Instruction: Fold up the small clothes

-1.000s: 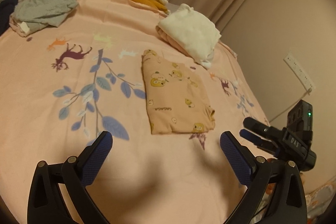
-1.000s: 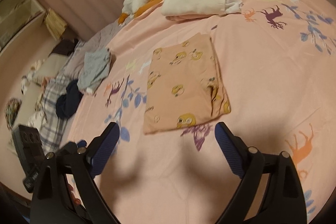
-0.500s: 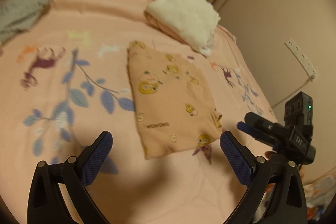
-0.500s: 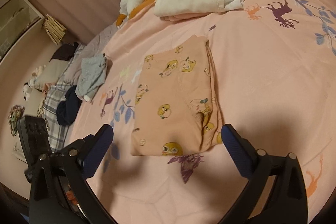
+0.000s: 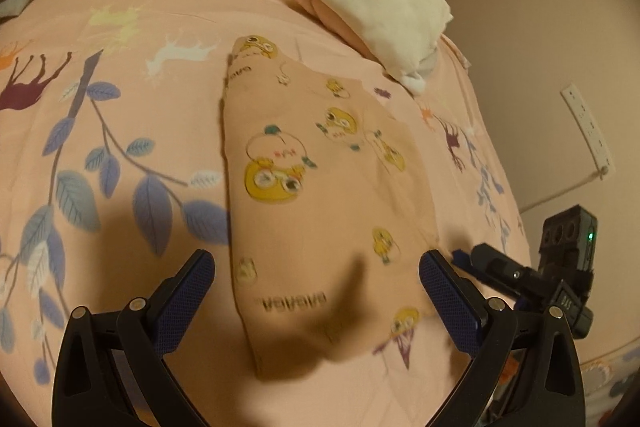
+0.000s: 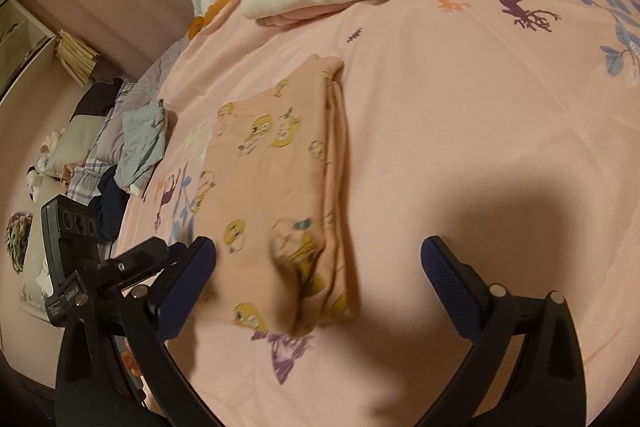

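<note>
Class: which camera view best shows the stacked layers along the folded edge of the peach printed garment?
The right wrist view: the peach printed garment shows its layered folds along its right side there. The left wrist view shows the garment's flat top, its edges blurred and part shadowed.

Both grippers are closing in on the folded garment [image 5: 320, 195] on the bed: it is filling more of each view than a second ago. The left gripper [image 5: 316, 279] is now straddling its near end, the right gripper [image 6: 318, 267] is hanging over its near edge, and their shadows are spreading across the cloth.
</note>
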Demonstrator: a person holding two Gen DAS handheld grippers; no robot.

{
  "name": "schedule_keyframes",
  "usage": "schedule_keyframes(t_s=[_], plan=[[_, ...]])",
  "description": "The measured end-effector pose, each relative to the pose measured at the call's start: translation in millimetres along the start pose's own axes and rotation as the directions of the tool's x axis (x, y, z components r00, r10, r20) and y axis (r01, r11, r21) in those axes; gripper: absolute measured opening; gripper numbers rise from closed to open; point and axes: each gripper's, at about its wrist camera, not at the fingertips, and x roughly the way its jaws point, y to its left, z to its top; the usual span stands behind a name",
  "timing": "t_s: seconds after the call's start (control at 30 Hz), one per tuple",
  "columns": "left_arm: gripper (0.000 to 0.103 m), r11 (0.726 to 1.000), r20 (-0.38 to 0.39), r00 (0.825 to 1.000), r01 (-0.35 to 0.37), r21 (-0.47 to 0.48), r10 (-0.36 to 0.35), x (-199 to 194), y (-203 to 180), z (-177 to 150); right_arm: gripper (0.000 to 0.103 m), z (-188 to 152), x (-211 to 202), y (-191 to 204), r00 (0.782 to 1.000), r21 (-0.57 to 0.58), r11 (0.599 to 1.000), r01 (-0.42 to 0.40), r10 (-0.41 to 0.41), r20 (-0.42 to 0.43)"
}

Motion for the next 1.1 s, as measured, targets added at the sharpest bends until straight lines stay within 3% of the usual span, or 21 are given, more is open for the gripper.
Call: schedule_keyframes(t_s=[0.17, 0.4, 0.7, 0.87, 1.1], plan=[[0.101, 0.998, -0.008, 1.000, 0.004, -0.058, -0.005, 16, 16, 15, 0.102, 13, 16, -8, 0.999, 0.033, 0.998, -0.050, 0.050, -0.012], [0.100, 0.998, -0.005, 1.000, 0.007, -0.066, -0.007, 23, 21, 22, 0.097, 29, 31, -3, 0.999, 0.008, 0.999, -0.049, 0.049, -0.019], [0.100, 0.998, -0.009, 1.000, 0.025, -0.058, -0.026, 32, 18, 28, 0.083, 37, 47, 5, 0.997, -0.030, 0.997, -0.070, 0.069, -0.044], [0.100, 0.998, -0.015, 1.000, 0.027, -0.048, -0.028, 37, 15, 31, 0.068, 42, 60, 7, 0.994, -0.030, 0.995, -0.093, 0.091, -0.062], [0.098, 0.999, -0.021, 1.000, 0.016, -0.040, -0.017, 45, 9, 35, 0.058, 46, 74, 9, 0.987, -0.007, 0.990, -0.142, 0.142, -0.072]])
